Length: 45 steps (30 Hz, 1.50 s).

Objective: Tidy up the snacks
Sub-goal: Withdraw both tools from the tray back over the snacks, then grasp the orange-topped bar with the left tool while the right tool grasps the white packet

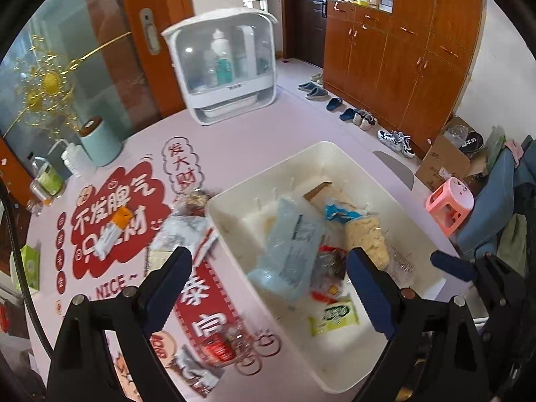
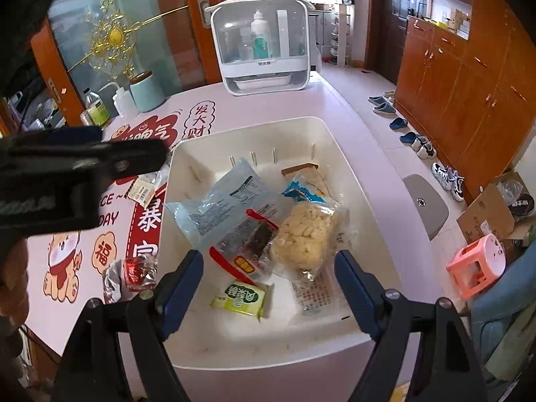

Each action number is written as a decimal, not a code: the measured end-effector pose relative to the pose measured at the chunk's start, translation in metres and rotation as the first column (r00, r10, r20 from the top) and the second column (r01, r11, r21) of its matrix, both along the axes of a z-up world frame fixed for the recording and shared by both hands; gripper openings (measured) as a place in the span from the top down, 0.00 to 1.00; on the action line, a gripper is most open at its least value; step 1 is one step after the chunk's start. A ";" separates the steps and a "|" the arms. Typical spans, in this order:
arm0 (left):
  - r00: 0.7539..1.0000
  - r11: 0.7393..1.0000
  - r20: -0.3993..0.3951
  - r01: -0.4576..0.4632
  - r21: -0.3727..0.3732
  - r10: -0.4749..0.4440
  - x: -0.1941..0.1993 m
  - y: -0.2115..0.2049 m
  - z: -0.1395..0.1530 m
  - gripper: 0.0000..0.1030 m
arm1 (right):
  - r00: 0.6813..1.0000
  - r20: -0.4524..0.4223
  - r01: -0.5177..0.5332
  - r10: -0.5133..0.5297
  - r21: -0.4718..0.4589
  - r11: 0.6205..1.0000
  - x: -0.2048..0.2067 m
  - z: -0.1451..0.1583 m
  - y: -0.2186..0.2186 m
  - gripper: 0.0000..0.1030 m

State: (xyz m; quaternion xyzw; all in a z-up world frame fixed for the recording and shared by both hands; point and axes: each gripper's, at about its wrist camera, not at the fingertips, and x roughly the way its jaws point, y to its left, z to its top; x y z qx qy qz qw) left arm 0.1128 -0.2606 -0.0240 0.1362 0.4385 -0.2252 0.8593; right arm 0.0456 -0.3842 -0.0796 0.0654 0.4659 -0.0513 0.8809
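1. One white bin is sitting on the pink table, and I am counting five snack packs inside it: one pale blue bag, one clear pack with red trim and a dark bar, one clear bag of pale yellow puffs, one small green-and-yellow packet and one blue-and-white wrapper toward the back.
2. Several snacks are lying outside the bin on the printed table mat: one orange-and-white stick pack, a blurred heap of clear and silver bags just beside the bin's left wall, one red foil candy and one silver wrapper next to it.
3. One white-framed clear cabinet holding bottles is standing at the far edge of the table, with one mint canister off to its left.
4. The left gripper is hanging tilted downward over the bin's left rim, its blue fingers spread wide with nothing pinched between them.
5. The right gripper is pointing steeply down over the near end of the bin, its fingers also standing well apart and pinching nothing; the green-and-yellow packet is lying below the gap.
6. In the right wrist view the left gripper's black body is crossing the upper left, above the mat.
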 end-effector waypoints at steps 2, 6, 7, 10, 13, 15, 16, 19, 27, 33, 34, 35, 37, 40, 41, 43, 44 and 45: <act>1.000 1.000 0.019 -0.010 0.007 0.010 -0.003 0.016 0.006 0.10 | 1.000 0.000 0.030 -0.030 0.018 0.999 0.002 0.002 0.001 0.21; 0.997 0.998 0.074 -0.036 0.042 0.033 -0.003 0.058 0.020 0.10 | 0.996 0.008 0.089 -0.090 0.067 0.994 0.010 0.009 0.004 0.21; 0.995 0.998 0.087 -0.044 0.055 0.039 -0.002 0.069 0.024 0.10 | 0.995 0.008 0.099 -0.099 0.069 0.993 0.012 0.012 0.006 0.21; 0.991 0.993 0.123 -0.072 0.095 0.060 0.007 0.110 0.034 0.10 | 0.993 0.020 0.115 -0.117 0.080 0.990 0.022 0.021 0.020 0.21; 0.985 0.986 0.152 -0.098 0.132 0.077 0.019 0.150 0.042 0.10 | 0.993 0.038 0.106 -0.109 0.063 0.992 0.033 0.031 0.042 0.21; 0.982 0.981 0.171 -0.110 0.160 0.082 0.030 0.176 0.046 0.10 | 0.995 0.047 0.090 -0.092 0.046 0.995 0.043 0.037 0.060 0.21; 0.981 0.979 0.178 -0.111 0.172 0.080 0.035 0.187 0.046 0.10 | 0.995 0.052 0.079 -0.081 0.040 0.996 0.048 0.040 0.070 0.21; 0.978 0.971 0.195 -0.111 0.212 0.069 0.056 0.216 0.046 0.10 | 0.997 0.065 0.037 -0.037 0.001 0.999 0.068 0.048 0.100 0.21; 0.983 0.969 0.182 -0.065 0.238 0.021 0.134 0.266 0.031 0.10 | 0.995 0.068 -0.058 0.067 -0.125 0.990 0.137 0.066 0.165 0.21; 0.997 0.979 0.075 -0.017 0.201 0.001 0.196 0.272 -0.004 0.10 | 0.990 -0.033 -0.140 0.137 -0.155 0.978 0.192 0.045 0.181 0.21; 0.999 0.981 0.045 -0.010 0.194 0.002 0.207 0.271 -0.015 0.10 | 0.987 -0.058 -0.160 0.152 -0.156 0.975 0.203 0.036 0.184 0.21; 1.000 0.981 0.017 -0.008 0.193 0.005 0.217 0.269 -0.027 0.10 | 0.983 -0.077 -0.176 0.166 -0.160 0.971 0.210 0.028 0.186 0.21; 1.000 0.979 -0.025 0.000 0.202 0.005 0.228 0.261 -0.049 0.10 | 0.971 -0.125 -0.226 0.206 -0.174 0.959 0.225 0.009 0.192 0.21; 0.997 0.971 -0.074 0.020 0.239 -0.002 0.245 0.246 -0.086 0.10 | 0.947 -0.191 -0.292 0.258 -0.182 0.939 0.240 -0.018 0.200 0.21; 0.996 0.968 -0.085 0.023 0.248 -0.002 0.249 0.242 -0.096 0.10 | 0.936 -0.218 -0.316 0.275 -0.184 0.931 0.247 -0.029 0.202 0.21; 0.993 0.963 -0.121 0.028 0.267 0.005 0.260 0.234 -0.120 0.10 | 0.914 -0.268 -0.360 0.306 -0.186 0.914 0.259 -0.051 0.205 0.21; 0.990 0.962 -0.141 0.030 0.273 0.010 0.264 0.231 -0.131 0.10 | 0.904 -0.287 -0.379 0.318 -0.189 0.906 0.263 -0.058 0.207 0.21; 0.987 0.960 -0.157 0.031 0.277 0.014 0.269 0.228 -0.140 0.10 | 0.893 -0.307 -0.397 0.329 -0.197 0.896 0.267 -0.066 0.209 0.21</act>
